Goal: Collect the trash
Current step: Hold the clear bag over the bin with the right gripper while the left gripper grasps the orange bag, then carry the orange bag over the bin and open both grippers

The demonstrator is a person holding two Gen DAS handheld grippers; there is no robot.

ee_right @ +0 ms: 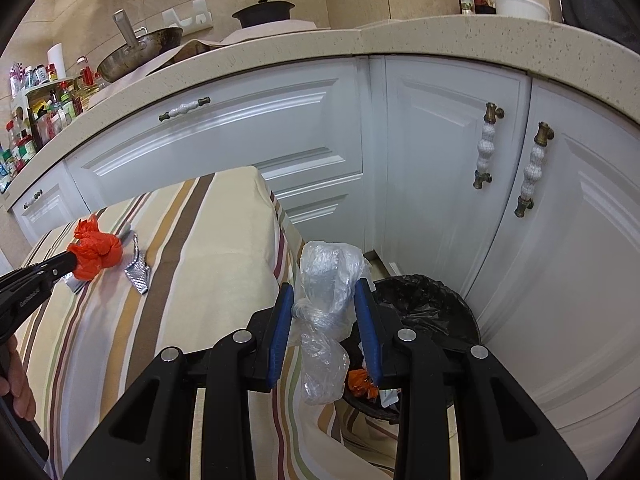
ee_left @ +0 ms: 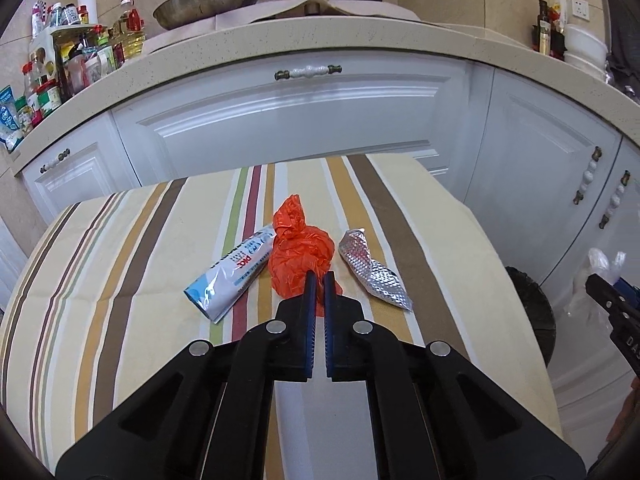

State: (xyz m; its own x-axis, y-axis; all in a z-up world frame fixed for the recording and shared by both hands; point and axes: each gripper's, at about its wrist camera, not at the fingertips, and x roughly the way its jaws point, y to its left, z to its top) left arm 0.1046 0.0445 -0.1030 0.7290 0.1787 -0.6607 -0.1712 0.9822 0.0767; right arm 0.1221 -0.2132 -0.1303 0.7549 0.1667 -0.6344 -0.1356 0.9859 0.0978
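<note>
Left gripper (ee_left: 319,276) pinches orange bag (ee_left: 300,248); right gripper (ee_right: 326,292) clasps clear bag (ee_right: 328,276).

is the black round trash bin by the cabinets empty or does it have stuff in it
Not empty. The black bin, lined with a black bag, already holds a crumpled orange plastic scrap and a white scrap, seen in the right wrist view.

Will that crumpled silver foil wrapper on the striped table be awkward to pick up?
The foil wrapper looks thin and empty, so probably very light. Its creases suggest it would crush rather than spring back. Lying nearly flat on the tablecloth, it may slide before fingers catch an edge.
</note>
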